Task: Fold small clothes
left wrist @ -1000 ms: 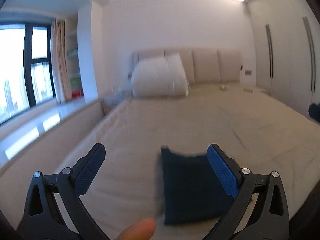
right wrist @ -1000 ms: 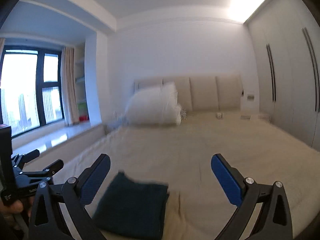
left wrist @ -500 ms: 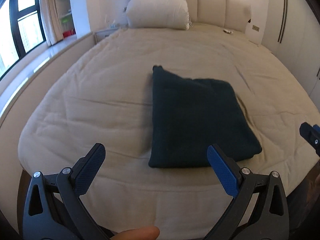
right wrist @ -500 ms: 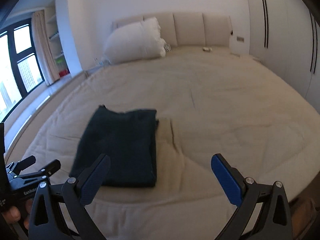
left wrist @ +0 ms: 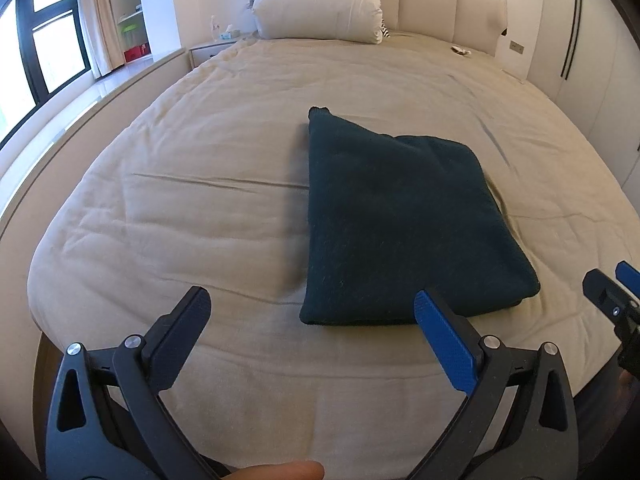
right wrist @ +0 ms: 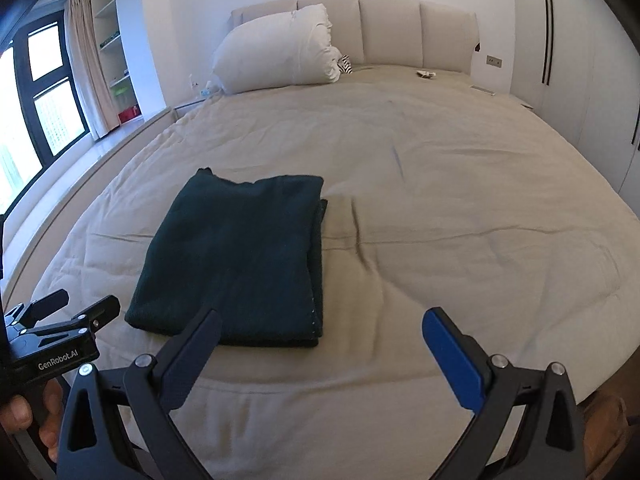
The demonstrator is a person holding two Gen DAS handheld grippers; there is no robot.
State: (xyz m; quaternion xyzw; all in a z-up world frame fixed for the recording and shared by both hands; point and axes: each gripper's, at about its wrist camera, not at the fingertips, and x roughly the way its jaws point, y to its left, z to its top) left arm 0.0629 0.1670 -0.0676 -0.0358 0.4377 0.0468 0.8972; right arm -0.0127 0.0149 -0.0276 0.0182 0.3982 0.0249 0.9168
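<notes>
Cloth [left wrist: 404,220]: folded flat on bed [left wrist: 180,208], just ahead of both jaws.
Left gripper [left wrist: 316,316]: jaws wide, empty.
Right gripper [right wrist: 320,334]: jaws wide, empty, poised to grasp.

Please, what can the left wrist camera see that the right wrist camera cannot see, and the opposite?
Only the left wrist view shows the left gripper from behind, jaws open, and a fingertip at the bottom edge. Only the right wrist view shows the right gripper from behind, jaws open, the striped item beside the pillow clearly, and the hand holding the left gripper. Both show the folded dark green garment lying flat on the beige bed, the white pillow, headboard and window.
</notes>
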